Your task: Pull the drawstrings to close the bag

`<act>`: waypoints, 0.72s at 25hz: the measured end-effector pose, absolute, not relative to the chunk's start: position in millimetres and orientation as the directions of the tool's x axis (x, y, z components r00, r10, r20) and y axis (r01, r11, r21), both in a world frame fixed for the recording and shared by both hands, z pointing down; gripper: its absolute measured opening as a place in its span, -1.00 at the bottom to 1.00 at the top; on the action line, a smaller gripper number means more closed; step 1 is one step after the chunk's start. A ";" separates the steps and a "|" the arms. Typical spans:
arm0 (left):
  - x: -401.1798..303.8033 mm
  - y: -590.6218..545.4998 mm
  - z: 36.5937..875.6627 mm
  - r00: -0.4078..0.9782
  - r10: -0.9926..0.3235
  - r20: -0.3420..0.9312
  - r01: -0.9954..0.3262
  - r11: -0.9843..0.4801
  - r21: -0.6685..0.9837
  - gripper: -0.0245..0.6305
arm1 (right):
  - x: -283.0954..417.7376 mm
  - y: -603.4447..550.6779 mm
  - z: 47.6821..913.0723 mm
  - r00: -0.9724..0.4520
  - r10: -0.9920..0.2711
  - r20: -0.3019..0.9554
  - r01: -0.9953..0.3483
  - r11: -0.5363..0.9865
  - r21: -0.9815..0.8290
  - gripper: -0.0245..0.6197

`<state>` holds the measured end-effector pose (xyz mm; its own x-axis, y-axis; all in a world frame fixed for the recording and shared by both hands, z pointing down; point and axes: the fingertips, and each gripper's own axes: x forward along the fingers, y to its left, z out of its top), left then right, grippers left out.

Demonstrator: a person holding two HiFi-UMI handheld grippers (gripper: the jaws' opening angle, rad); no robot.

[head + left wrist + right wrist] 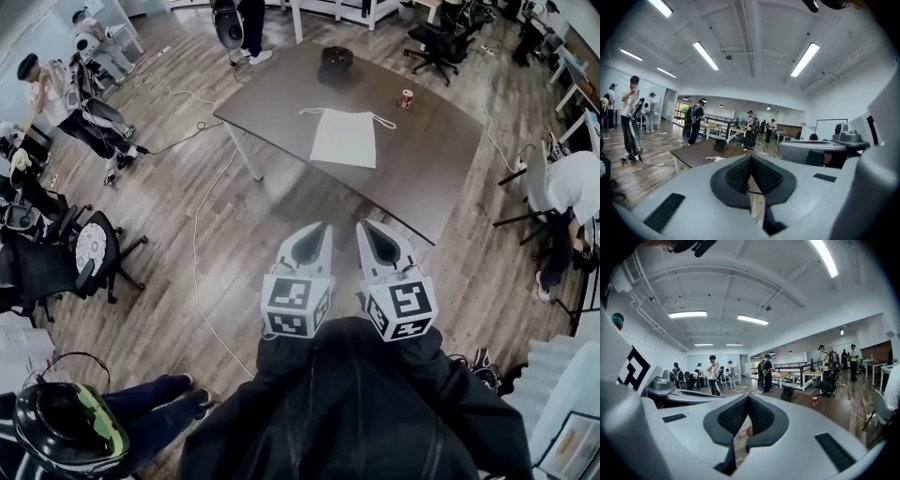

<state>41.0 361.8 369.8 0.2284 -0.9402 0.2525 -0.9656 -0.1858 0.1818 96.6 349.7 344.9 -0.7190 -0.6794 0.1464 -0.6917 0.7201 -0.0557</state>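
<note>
Closest to me is the person in a dark jacket, holding the left gripper and the right gripper out in front. They're side by side, near each other but not touching, and each one's marker cube faces up. Both sets of fingers are squeezed fully together, tips meeting, and neither is gripping anything. They hang over the wood floor, short of the table's near edge. Off to the left a pale cable snakes across the boards, and a couple of black office chairs sit further out that way. Next comes the dark table, set at an angle to us. The white bag lies flat near the middle of it, well apart from both grippers. Its top edge on the far side is straight, not bunched up at all. The drawstrings loop out loose from both top corners and rest on the tabletop. A red can stands upright a bit beyond the bag to the right, not touching it. At the table's far end there's a dark rounded thing, and honestly I can't tell what it is. Past that, other people are standing around the room.
</note>
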 end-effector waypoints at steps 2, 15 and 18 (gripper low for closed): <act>35.7 364.7 375.3 0.229 -0.938 0.261 -0.965 -0.184 0.185 -0.82 | 90.6 353.9 349.0 -0.721 -0.676 0.153 -0.689 0.722 -0.057 -0.86; 0.8 356.1 405.2 0.218 -0.926 0.309 -0.963 -0.152 0.223 -0.82 | 59.6 348.7 376.0 -0.722 -0.655 0.223 -0.680 0.730 -0.058 -0.86; -0.2 341.7 412.1 0.219 -0.923 0.317 -0.962 -0.150 0.228 -0.82 | 59.0 334.1 382.4 -0.719 -0.656 0.231 -0.684 0.727 -0.063 -0.86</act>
